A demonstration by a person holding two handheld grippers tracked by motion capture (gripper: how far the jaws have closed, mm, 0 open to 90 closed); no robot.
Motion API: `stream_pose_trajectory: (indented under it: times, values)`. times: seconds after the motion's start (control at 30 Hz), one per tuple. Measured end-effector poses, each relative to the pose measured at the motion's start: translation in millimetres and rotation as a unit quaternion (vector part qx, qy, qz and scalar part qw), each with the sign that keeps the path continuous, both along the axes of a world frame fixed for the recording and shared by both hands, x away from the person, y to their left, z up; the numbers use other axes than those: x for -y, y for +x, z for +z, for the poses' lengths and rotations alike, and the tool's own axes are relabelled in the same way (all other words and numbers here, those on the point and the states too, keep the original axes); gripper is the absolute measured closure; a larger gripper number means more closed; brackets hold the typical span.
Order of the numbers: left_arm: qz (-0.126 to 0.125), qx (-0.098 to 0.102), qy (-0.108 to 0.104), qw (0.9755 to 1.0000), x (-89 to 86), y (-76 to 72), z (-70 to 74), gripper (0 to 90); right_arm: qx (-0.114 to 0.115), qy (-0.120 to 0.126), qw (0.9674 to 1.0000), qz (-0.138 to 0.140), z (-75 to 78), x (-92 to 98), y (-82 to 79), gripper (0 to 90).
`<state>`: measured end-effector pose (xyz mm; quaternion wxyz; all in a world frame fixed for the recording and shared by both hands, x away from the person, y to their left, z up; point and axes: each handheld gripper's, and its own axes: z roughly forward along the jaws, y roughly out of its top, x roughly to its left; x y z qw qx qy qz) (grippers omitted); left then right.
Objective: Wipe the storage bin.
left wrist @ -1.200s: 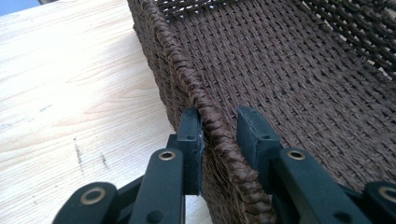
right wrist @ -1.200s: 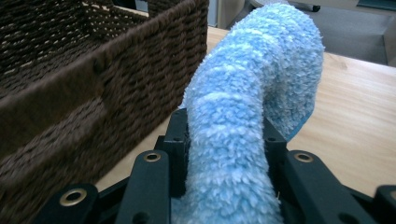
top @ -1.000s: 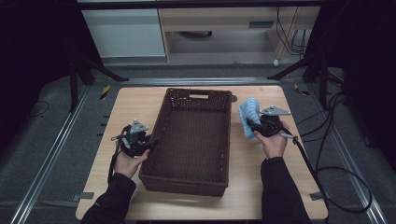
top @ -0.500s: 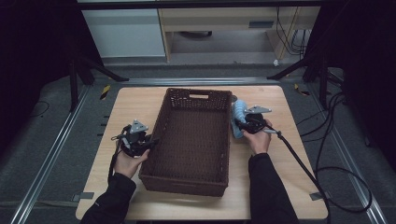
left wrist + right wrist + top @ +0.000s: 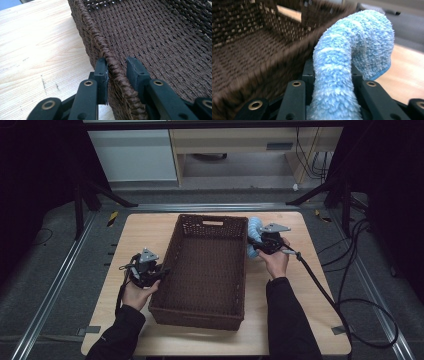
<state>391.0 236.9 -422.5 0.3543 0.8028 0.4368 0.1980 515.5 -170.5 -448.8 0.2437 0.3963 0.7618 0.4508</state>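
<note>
Right claw (image 5: 256, 243) moved to basket (image 5: 210, 265), closing on blue cloth (image 5: 352, 62) | left claw (image 5: 117, 72) grips rim

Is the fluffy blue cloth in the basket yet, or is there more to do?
Not yet. Done: the left gripper has clamped the brown wicker basket by its rim, and the right gripper has picked up the blue cloth. In hand: the cloth hangs at the basket's right rim, jaws just closing on it. Left: probably moving it over and dropping it in.
</note>
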Motion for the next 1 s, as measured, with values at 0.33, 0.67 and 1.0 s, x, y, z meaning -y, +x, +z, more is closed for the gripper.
stream_pose_trajectory:
  times: [0.33, 0.67, 1.0]
  values:
    - [0.003, 0.0, 0.001, 1.0, 0.5, 1.1, 0.3, 70.8, 0.003, -0.025, 0.9995, 0.02, -0.8, 2.1, -4.8, 69.7]
    - [0.003, 0.001, 0.001, 1.0, 0.6, 5.4, 0.1, 70.7, -0.052, -0.034, 0.9978, 0.024, -46.8, 4.3, -0.5, 69.6]
    - [0.005, 0.001, 0.0, 1.0, 1.0, 11.8, -0.2, 70.4, -0.015, -0.001, 0.9989, 0.043, -15.3, 8.2, -13.1, 69.5]
